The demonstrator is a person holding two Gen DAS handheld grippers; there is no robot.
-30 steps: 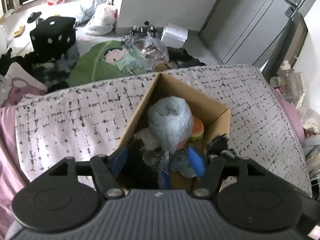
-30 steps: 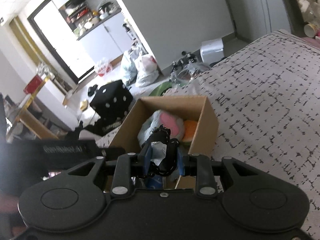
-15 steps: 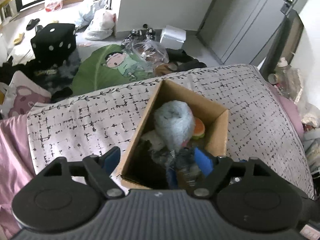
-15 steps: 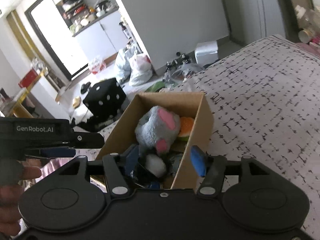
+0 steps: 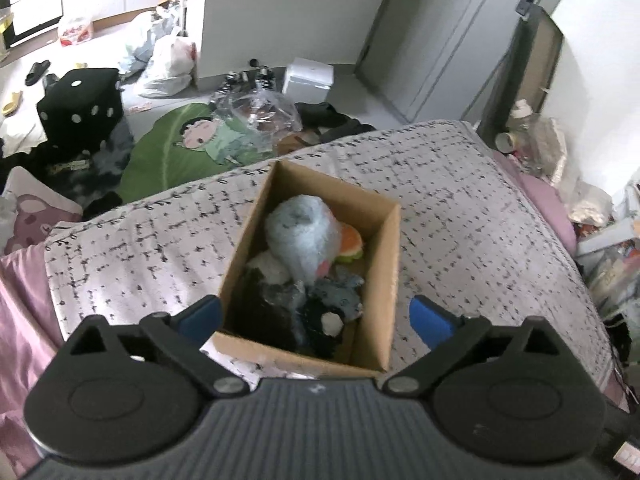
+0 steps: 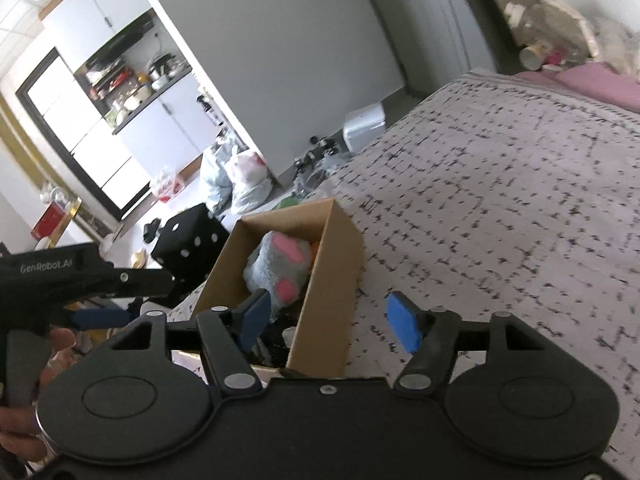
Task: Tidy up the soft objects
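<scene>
My left gripper (image 5: 314, 314) hangs over the near end of the cardboard box (image 5: 390, 280), its jaws opening wide with nothing pressed between the blue pads; the box's near corner sits between them, untouched. My right gripper (image 6: 328, 318) is beside the same box, its jaws opening too and gripping nothing, though one pad reaches inside the wall (image 6: 324, 292) and the other outside.

The soft things are already in the box: a pale blue plush (image 5: 302, 236) on top, an orange-and-green toy (image 5: 350, 244) beside it, dark fuzzy pieces (image 5: 320, 312) heaped at the near end.

What worries me is that straddled wall. If I pull the right hand sideways, I judge the pad could catch the cardboard and drag or tip the box (it rests on a soft bed, so nothing steadies it). The heap is also high near the rim, and a nudge might spill a piece.

The bed (image 5: 480, 208) wears a white blanket with black dashes over pink sheets. Beyond its edge the floor is cluttered: a black dice cushion (image 5: 80, 108), a green leaf-shaped pillow (image 5: 172, 148), plastic bags (image 5: 168, 60), grey doors.
</scene>
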